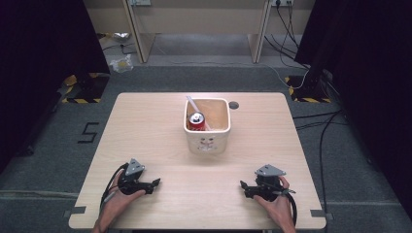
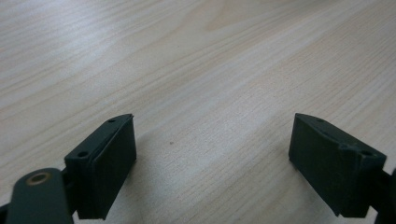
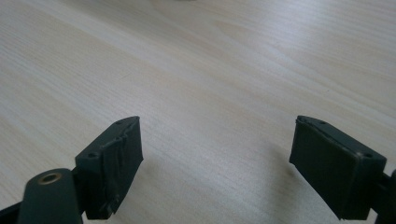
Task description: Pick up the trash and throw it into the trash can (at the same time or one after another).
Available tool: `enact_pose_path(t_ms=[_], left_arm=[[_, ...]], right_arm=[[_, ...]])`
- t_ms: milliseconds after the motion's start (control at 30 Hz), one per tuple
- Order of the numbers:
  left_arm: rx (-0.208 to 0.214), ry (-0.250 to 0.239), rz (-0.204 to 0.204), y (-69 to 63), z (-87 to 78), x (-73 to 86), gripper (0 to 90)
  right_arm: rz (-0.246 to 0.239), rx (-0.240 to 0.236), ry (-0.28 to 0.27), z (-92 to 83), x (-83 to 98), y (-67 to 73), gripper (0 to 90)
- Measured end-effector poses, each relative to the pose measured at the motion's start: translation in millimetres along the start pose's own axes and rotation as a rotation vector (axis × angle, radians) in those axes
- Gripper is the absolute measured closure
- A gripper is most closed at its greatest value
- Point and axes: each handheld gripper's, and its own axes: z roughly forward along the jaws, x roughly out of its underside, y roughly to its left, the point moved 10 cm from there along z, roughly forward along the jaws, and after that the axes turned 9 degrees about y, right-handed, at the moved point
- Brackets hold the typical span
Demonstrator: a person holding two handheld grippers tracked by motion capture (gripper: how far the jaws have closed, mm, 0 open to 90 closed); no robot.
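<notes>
Both hands are resting on the near edge of the wooden table (image 1: 145, 141), the left gripper (image 1: 154, 183) and right gripper (image 1: 242, 185) each sitting with jaws spread wide on nothing. Well ahead, between them, a white tub (image 1: 208, 141) is holding a red soda can (image 1: 197, 120) and a white straw (image 1: 193, 103).

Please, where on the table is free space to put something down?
Free: the wide strips left and right of the bin, and the bare wood between the left claw and right claw. Crowded: inside the bin, where a can and a white utensil stand.
</notes>
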Motion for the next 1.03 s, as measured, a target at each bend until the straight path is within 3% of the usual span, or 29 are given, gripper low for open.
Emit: enact_pose_path(t_ms=[1033], left_arm=[[0.0, 0.001, 0.0, 0.0, -0.1, 0.1, 14.1]], right_arm=[[-0.007, 0.008, 0.019, 4.2, 4.9, 0.0, 11.9]])
